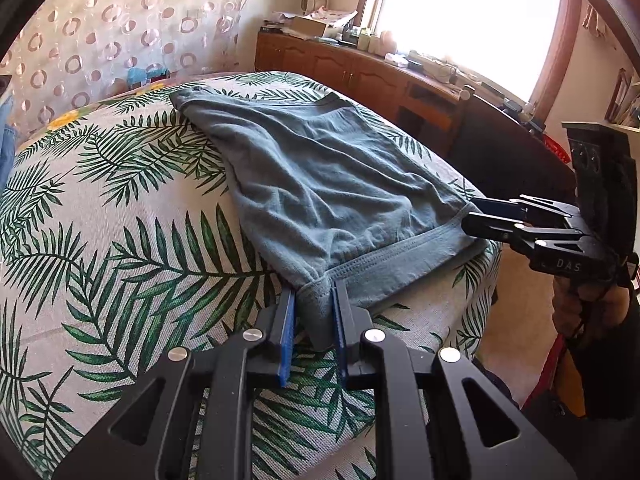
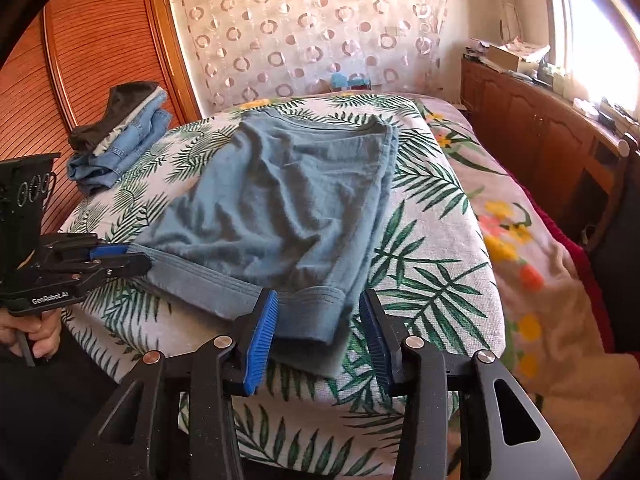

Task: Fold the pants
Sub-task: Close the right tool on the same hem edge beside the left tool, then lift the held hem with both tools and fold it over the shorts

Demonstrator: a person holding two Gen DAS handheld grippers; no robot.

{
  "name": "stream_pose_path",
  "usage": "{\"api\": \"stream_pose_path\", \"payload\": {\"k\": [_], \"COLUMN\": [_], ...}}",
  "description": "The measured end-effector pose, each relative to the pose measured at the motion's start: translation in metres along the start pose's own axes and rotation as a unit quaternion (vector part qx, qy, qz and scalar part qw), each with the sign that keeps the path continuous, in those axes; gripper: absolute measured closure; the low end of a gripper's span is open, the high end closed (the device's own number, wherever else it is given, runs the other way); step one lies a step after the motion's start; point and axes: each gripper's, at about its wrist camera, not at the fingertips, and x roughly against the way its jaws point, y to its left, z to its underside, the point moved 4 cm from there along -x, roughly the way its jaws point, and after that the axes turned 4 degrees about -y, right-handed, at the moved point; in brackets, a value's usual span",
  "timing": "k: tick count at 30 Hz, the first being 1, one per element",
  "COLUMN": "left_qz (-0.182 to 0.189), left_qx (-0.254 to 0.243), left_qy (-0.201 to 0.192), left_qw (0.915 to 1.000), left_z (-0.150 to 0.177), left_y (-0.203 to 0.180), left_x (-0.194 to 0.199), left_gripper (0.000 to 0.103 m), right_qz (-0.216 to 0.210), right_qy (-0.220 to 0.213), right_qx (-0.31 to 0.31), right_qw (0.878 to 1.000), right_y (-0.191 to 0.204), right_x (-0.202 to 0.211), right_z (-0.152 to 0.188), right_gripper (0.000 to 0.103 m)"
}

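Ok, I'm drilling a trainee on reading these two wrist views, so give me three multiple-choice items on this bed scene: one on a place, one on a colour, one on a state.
1. Where is the pile of other clothes?
A. on the far corner of the bed, by the wooden wardrobe
B. on a chair
C. on the floor

2. What colour are the pants?
A. red
B. white
C. blue-grey

3. How is the left hand-held gripper?
A. open, above the bed
B. shut on the pants' banded edge
C. shut on a pillow

Key:
1 A, the right wrist view shows the pile on the bedcover beside the wardrobe.
2 C, both views show blue-grey cloth.
3 B, the banded edge is pinched between its jaws.
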Motion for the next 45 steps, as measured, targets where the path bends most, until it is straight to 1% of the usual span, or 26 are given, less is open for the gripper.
{"api": "stream_pose_path", "payload": {"k": [4, 6, 8, 13, 15, 18, 19, 21, 23, 25, 28, 32, 35, 39, 41, 43, 45], "left_qz": [0.001, 0.0, 0.0, -0.002, -0.001, -0.004, -0.003, 0.001, 0.006, 0.01, 0.018, 0.023, 0.018, 0.002, -0.004, 0.002, -0.003], "left_qx": [0.0, 0.0, 0.0, 0.009, 0.011, 0.008, 0.008, 0.008, 0.004, 0.004, 0.001, 0.004, -0.005, -0.027, -0.034, -0.032, -0.03], "left_qy": [0.0, 0.0, 0.0, 0.002, 0.001, 0.001, 0.0, 0.001, 0.001, -0.007, -0.039, -0.097, -0.145, -0.193, -0.211, -0.226, -0.242], "left_qw": [1.0, 1.0, 1.0, 1.0, 0.9999, 1.0, 1.0, 1.0, 1.0, 0.9999, 0.9991, 0.9951, 0.9893, 0.9808, 0.9768, 0.9737, 0.9699], "left_z": [0.0, 0.0, 0.0, 0.0, 0.001, 0.001, 0.001, 0.0, 0.0, -0.003, -0.016, -0.045, -0.069, -0.098, -0.108, -0.121, -0.131], "left_y": [0.0, -0.001, -0.001, 0.003, 0.004, 0.002, 0.002, 0.001, -0.001, -0.003, -0.007, -0.011, -0.014, -0.018, -0.016, -0.015, -0.012], "left_x": [0.0, 0.0, 0.0, -0.002, -0.002, -0.003, -0.003, -0.003, -0.001, 0.003, 0.024, 0.07, 0.11, 0.157, 0.176, 0.197, 0.215], "left_gripper": [0.085, 0.085, 0.085, 0.077, 0.077, 0.077, 0.077, 0.078, 0.086, 0.09, 0.091, 0.091, 0.091, 0.091, 0.091, 0.091, 0.091], "right_qz": [0.008, 0.016, 0.014, 0.012, 0.002, -0.019, -0.028, -0.033, -0.038, -0.037, -0.041, -0.049, -0.059, -0.07, -0.077, -0.082, -0.091], "right_qy": [0.003, 0.008, 0.01, 0.011, 0.013, 0.018, 0.019, 0.017, 0.013, 0.006, -0.014, -0.052, -0.093, -0.135, -0.156, -0.178, -0.196], "right_qx": [0.004, -0.002, -0.011, -0.01, -0.004, 0.004, 0.002, -0.001, -0.005, -0.007, -0.01, 0.0, 0.016, 0.047, 0.061, 0.074, 0.084], "right_qw": [1.0, 1.0, 1.0, 1.0, 1.0, 1.0, 0.999, 0.999, 0.999, 0.999, 0.999, 0.997, 0.994, 0.987, 0.983, 0.978, 0.973], "right_y": [0.0, -0.003, -0.004, 0.0, 0.003, 0.009, 0.009, 0.008, 0.007, 0.005, 0.005, 0.013, 0.024, 0.044, 0.054, 0.065, 0.075], "right_x": [-0.004, -0.008, -0.009, -0.009, -0.009, -0.01, -0.01, -0.009, -0.009, -0.007, 0.002, 0.023, 0.048, 0.076, 0.09, 0.107, 0.122], "right_z": [0.003, 0.005, 0.006, 0.006, 0.007, 0.007, 0.007, 0.007, 0.007, 0.006, 0.0, -0.021, -0.046, -0.079, -0.096, -0.111, -0.123], "right_gripper": [0.059, 0.059, 0.059, 0.059, 0.059, 0.077, 0.081, 0.084, 0.086, 0.087, 0.088, 0.088, 0.088, 0.088, 0.088, 0.088, 0.088]}}
